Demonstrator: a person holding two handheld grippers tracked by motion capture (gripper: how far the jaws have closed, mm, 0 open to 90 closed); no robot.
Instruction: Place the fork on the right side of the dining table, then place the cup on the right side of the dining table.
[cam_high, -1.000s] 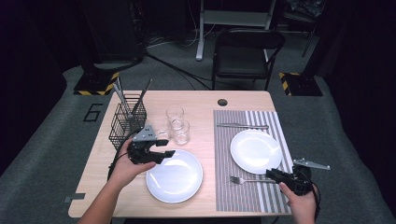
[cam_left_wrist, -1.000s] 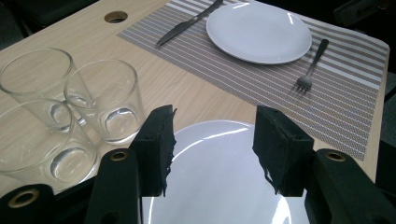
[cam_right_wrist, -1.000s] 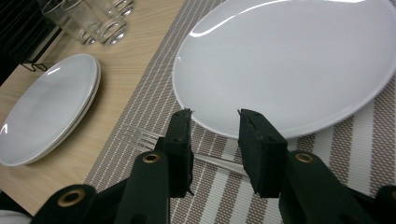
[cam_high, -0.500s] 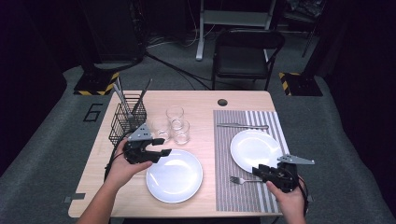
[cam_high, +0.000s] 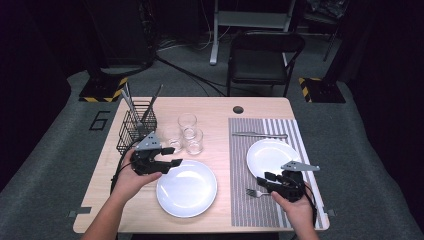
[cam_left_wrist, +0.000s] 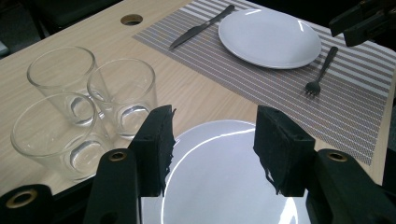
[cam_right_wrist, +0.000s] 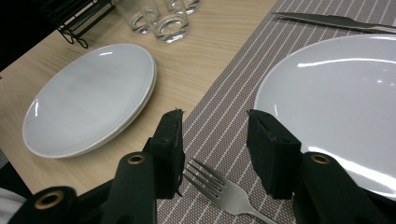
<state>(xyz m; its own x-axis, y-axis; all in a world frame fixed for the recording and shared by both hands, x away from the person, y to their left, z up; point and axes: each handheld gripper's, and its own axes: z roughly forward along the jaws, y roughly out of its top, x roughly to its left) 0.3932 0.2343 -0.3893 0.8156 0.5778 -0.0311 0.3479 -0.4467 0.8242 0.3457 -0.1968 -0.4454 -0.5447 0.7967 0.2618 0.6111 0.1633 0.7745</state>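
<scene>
Resting low over the striped mat, the right tool is held with its jaws partway apart, just been opening, nothing gripped; the fork is left flat on the mat beneath them. Over the near plate, the left tool is kept wide, empty.

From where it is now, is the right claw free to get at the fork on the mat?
Probably yes. The right claw hovers open right over the fork, whose tines lie bare on the mat; the plate sits beside it, not over it.
</scene>
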